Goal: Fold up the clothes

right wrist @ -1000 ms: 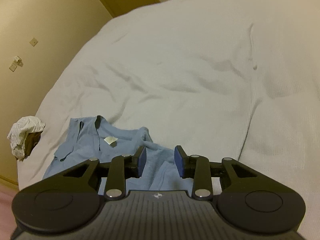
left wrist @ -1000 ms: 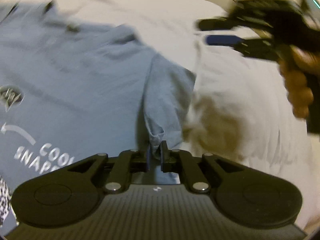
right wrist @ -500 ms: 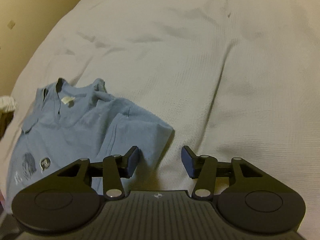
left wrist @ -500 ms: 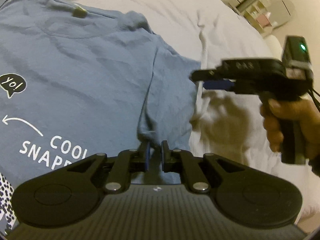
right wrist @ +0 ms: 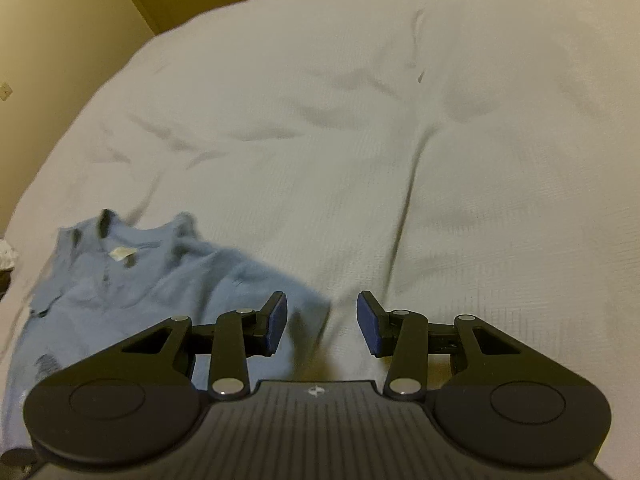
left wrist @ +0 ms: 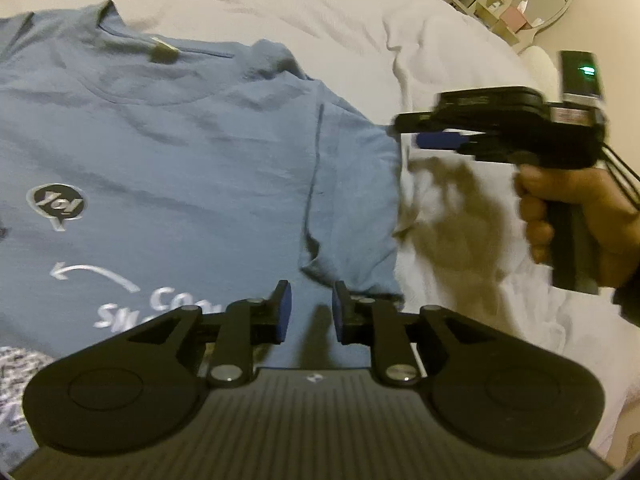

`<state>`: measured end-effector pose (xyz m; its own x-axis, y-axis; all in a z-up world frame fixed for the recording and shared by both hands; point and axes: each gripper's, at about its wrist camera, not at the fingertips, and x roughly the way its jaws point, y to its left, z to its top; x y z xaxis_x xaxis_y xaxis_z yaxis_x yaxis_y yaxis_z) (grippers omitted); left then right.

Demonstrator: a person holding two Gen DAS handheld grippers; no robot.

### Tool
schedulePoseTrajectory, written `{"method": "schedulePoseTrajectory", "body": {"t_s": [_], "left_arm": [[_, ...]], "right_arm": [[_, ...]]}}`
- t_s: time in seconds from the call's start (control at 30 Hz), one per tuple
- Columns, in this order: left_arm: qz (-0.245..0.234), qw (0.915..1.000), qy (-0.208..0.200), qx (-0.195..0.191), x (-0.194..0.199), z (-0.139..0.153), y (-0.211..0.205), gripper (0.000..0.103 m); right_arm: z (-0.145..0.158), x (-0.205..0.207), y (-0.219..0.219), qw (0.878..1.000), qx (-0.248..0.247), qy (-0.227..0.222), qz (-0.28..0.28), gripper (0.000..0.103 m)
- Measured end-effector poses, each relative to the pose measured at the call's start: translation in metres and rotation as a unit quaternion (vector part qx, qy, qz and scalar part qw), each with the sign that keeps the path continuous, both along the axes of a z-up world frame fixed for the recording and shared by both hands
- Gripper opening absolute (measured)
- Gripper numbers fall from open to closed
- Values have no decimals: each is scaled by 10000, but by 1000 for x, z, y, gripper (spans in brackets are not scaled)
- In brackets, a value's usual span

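A blue T-shirt (left wrist: 180, 168) with white print lies flat, front up, on a white bedspread (left wrist: 328, 12). Its short sleeve (left wrist: 352, 208) spreads toward the right. My left gripper (left wrist: 311, 312) hovers open over the shirt just below the sleeve's hem, nothing between its fingers. My right gripper (left wrist: 416, 136), held by a hand (left wrist: 572, 216), points at the sleeve's outer edge. In the right wrist view the right gripper (right wrist: 322, 322) stands open above that edge of the T-shirt (right wrist: 132, 292), holding nothing.
The white bedspread (right wrist: 400, 140) stretches wide and wrinkled beyond the shirt. A yellowish wall (right wrist: 60, 32) runs along the bed's far side. A round mirror (left wrist: 546, 0) and small shelves stand in the room's corner. Crumpled white cloth (right wrist: 6, 258) lies at the bed's left edge.
My left gripper has opened and let go of the sleeve's hem, which now lies flat. My right gripper has moved in toward the sleeve's outer edge and stays open.
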<state>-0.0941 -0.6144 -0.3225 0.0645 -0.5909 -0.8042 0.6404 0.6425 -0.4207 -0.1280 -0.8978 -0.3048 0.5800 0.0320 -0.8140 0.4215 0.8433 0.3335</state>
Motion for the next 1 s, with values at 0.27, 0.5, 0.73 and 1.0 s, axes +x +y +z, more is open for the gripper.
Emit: {"method": "schedulePoseTrajectory", "body": {"t_s": [0.27,0.5,0.73,1.0], "left_arm": [[92,9958,-357,838,-3,25,43,30],[-113,9914,-557,1177,-14,50,78,53],[-418,9877,-711,1329,-27,75,118,65],[-881,9822,-904,1390,-31,98,189,83]], "right_arm": [[16,-57,87,9970,308,482,515,45],[43,-99,143,9945,185,770,685,54],[83,-128,186,9955,-206,833,390,63],[130,-170,263,9939,-604,902,-172,72]]}}
